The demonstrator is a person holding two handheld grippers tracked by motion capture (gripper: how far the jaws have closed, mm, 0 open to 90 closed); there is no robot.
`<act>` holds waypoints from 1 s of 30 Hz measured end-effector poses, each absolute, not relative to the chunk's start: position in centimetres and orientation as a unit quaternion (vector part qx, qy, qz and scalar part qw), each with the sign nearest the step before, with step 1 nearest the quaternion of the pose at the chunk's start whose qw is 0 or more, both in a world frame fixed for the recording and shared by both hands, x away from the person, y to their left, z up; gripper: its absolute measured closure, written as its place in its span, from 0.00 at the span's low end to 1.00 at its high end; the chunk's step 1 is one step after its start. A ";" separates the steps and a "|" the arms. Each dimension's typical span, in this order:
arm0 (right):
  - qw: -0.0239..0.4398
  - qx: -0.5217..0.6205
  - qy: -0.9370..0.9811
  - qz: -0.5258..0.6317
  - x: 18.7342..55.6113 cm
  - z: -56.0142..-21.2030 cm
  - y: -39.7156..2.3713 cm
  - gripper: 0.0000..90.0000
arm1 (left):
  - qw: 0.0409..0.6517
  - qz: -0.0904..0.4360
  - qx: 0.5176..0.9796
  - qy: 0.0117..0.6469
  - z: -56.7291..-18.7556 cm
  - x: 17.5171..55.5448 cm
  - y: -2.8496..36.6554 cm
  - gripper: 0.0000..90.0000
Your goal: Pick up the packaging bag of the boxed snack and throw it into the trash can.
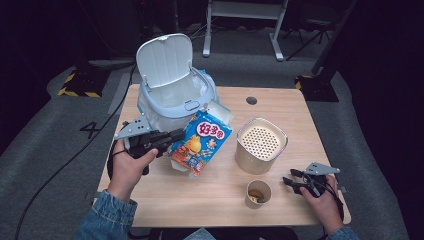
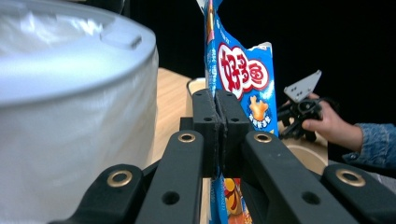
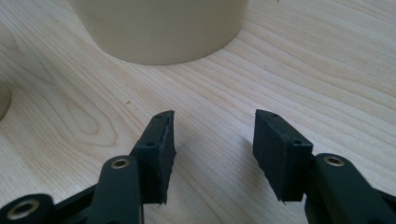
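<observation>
Left gripper view, item one: left gripper (image 2: 218,122), jaws pressed together on the edge of a blue snack bag (image 2: 243,74), which stands edge-on and rises above the pads. High view, same gripper (image 1: 172,136): bag (image 1: 200,143) held tilted beside the white bin (image 1: 172,95), its upper end touching or just short of the rim, lower end close above the table (image 1: 210,200); bin lid up, liner showing. Item two: right gripper (image 1: 289,183), jaws apart and holding nothing, low over the table near its right front corner; right gripper view shows bare wood between its pads (image 3: 163,144). Nearby: perforated-top canister (image 1: 261,145), paper cup (image 1: 258,193) with some contents. Handling note, as judgement: the bag looks bound for the bin; raise it clear of the rim before carrying across, keep the pinch firm since the grip is on a thin edge, release only once over the opening
</observation>
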State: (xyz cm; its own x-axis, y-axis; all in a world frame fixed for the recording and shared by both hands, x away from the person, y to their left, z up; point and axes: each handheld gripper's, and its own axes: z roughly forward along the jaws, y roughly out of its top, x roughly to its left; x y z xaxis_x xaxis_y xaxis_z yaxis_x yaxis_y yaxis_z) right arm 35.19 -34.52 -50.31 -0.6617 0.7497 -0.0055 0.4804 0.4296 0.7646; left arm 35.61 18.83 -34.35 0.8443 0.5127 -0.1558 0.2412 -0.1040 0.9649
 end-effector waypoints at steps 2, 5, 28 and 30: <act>0.176 0.372 0.827 0.383 35.2 -50.3 -34.5 0.54 | 0.625 0.121 0.729 0.251 -33.5 35.8 18.9 0.98; 0.176 0.372 0.827 0.383 35.2 -50.3 -34.5 0.54 | 0.634 0.130 0.718 0.255 -32.7 35.9 19.0 0.98; 0.178 0.371 0.827 0.383 35.2 -50.3 -34.5 0.54 | 0.669 0.189 0.673 0.253 -26.4 36.8 20.0 0.98; 0.177 0.372 0.827 0.383 35.2 -50.3 -34.5 0.54 | 0.673 0.197 0.665 0.257 -25.7 36.9 20.1 0.98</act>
State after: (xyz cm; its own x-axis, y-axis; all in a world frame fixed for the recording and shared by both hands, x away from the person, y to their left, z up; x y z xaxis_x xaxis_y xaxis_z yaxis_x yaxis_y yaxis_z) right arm 35.16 -34.50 -50.31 -0.6601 0.7511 -0.0082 0.4796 0.4299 0.7650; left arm 36.88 20.13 -25.71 0.7908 0.6063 -0.0838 0.0760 0.0385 0.9964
